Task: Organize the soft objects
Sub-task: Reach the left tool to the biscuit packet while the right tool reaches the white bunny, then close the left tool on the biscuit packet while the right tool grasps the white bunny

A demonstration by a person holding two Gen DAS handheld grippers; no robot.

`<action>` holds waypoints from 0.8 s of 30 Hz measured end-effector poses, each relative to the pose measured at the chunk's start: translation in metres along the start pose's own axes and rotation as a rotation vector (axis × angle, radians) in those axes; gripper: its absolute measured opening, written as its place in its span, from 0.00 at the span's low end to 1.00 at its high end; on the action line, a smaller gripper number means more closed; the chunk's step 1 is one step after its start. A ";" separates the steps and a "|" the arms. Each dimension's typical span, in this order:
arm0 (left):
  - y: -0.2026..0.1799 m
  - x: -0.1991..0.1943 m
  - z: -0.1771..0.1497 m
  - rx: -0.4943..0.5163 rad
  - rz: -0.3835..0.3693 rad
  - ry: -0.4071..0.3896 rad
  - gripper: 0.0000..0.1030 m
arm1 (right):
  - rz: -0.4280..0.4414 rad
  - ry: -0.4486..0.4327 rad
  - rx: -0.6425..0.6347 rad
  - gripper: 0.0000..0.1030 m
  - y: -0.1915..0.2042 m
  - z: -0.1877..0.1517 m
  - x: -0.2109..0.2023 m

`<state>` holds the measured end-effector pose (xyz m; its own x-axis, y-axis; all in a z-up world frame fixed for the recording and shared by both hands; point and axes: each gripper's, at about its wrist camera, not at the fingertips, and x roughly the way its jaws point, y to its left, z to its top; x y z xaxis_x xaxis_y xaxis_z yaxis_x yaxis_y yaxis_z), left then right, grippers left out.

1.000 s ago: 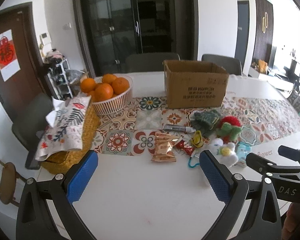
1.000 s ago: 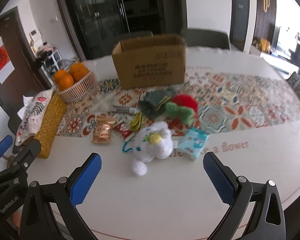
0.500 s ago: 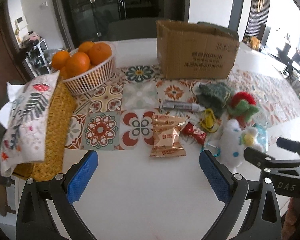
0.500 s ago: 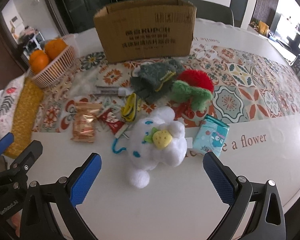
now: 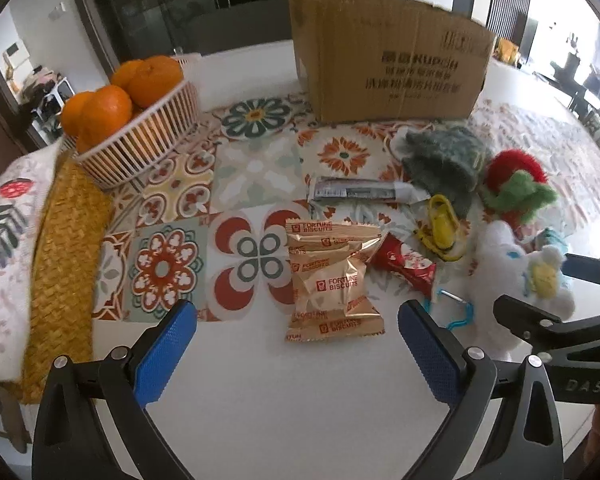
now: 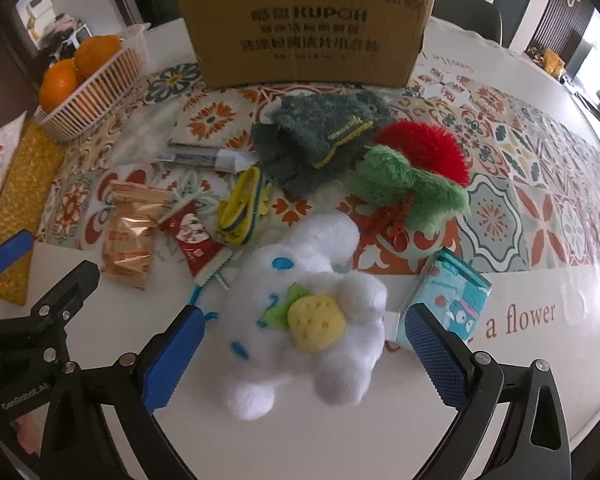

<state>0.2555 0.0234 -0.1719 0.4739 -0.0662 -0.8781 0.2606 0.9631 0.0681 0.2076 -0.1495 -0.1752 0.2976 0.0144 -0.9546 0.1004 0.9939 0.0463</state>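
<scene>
**Both my grippers held wide over a cluttered table, the right one straddling a white plush**

My right gripper is spread wide, its blue pads on either side of a white plush toy with a yellow strawberry on its chest. The pads do not touch it. The plush lies on the near white part of the table, with a teal tissue pack just to its right.

Beyond the plush, on the patterned table runner, sit a dark green plush and, touching it on the right, a red and green plush. A yellow strap lies left of them. A cardboard box stands at the far side.

My left gripper is also wide open and holds nothing. It hovers over bare table, just near of a stack of gold Fortune Biscuits packets. A red snack wrapper touches the stack on the right, and a grey tube lies beyond. Far left, a white basket holds oranges, beside a woven tissue box.
</scene>
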 end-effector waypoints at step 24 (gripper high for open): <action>-0.014 0.064 0.020 -0.037 -0.043 0.145 0.48 | 0.083 0.086 0.023 0.82 -0.002 0.013 0.034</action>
<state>0.2986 0.0000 -0.2195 0.3362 -0.0721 -0.9390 0.2461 0.9691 0.0137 0.2301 -0.1519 -0.2043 0.2233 0.1069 -0.9689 0.1004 0.9862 0.1320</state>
